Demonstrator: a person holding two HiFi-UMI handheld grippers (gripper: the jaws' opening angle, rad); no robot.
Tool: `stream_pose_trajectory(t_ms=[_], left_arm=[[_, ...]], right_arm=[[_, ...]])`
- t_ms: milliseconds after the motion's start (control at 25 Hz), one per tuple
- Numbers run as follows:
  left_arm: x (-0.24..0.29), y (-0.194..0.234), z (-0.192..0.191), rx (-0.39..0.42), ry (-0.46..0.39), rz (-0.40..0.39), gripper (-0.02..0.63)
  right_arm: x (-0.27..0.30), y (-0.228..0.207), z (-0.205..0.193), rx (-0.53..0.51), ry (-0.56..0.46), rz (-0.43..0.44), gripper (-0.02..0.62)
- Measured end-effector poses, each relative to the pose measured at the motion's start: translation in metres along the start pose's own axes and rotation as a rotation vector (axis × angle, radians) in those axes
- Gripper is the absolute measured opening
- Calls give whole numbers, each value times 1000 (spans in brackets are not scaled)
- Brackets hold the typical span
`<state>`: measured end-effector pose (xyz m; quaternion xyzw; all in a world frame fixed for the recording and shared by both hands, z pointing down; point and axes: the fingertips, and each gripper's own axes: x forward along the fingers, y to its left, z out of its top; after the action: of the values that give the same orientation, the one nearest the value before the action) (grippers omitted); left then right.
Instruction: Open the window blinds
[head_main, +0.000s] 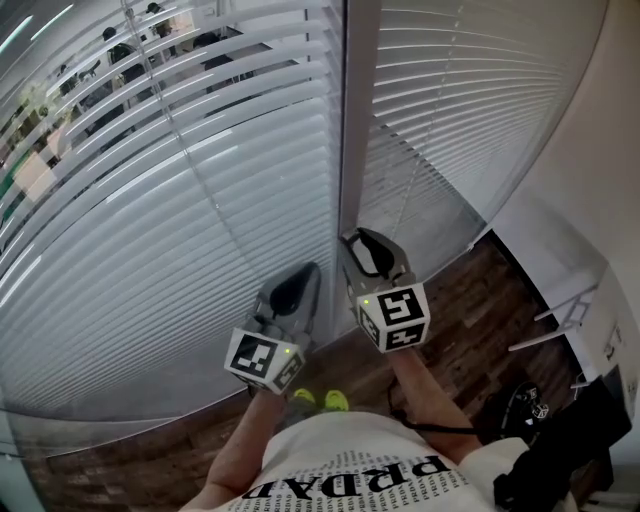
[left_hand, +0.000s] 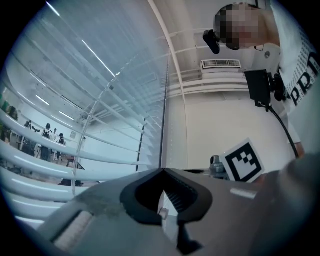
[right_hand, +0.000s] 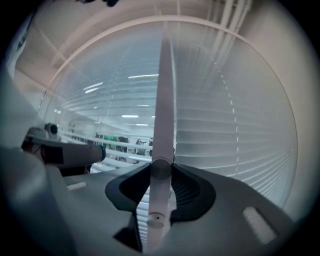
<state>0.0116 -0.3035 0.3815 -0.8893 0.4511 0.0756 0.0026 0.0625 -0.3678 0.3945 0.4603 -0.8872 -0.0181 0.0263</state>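
1. The left window blind (head_main: 150, 200) hangs with its slats tilted partly open. People and greenery show through the gaps near its top, while the lower slats read as a pale, nearly solid sheet.
2. The left gripper (head_main: 298, 282) is held low in front of that blind, just left of the right gripper and a little below it. Its marker cube (head_main: 263, 360) is turned toward the camera.
3. In the left gripper view, the jaws of the left gripper (left_hand: 162, 172) are drawn together at their tips. Only a pale sliver is seen in the hollow between the dark pads, and what it is cannot be told.
4. The right gripper (head_main: 362, 243) is raised between the two blinds.
5. In the right gripper view, the right gripper (right_hand: 161, 167) is clamped on the white tilt wand (right_hand: 162, 100). The wand runs upright between the jaws, with its capped lower end just below them.
6. The right window blind (head_main: 470, 100) is seen with its slats closed flat, above a dark wooden floor (head_main: 470, 320).
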Motion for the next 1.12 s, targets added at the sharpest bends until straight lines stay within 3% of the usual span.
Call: stream_pose_trajectory(t_ms=[320,440,640,1120], left_arm=[[3,1,-1,-12,-10,8,-9],[1,-2,-4,-4,-26,-1,-8],[-1,1,3,0,-31,11,-9],[-3,3,2,-16,-37,31,-9]], right_arm=[[-4,11,-2,-915,185,-23,142],[-3,15,-10,-1118,213,-16,144],[5,17,-4,-1171,188,-11,129],[5,14,-2,-957,145,-8,126]])
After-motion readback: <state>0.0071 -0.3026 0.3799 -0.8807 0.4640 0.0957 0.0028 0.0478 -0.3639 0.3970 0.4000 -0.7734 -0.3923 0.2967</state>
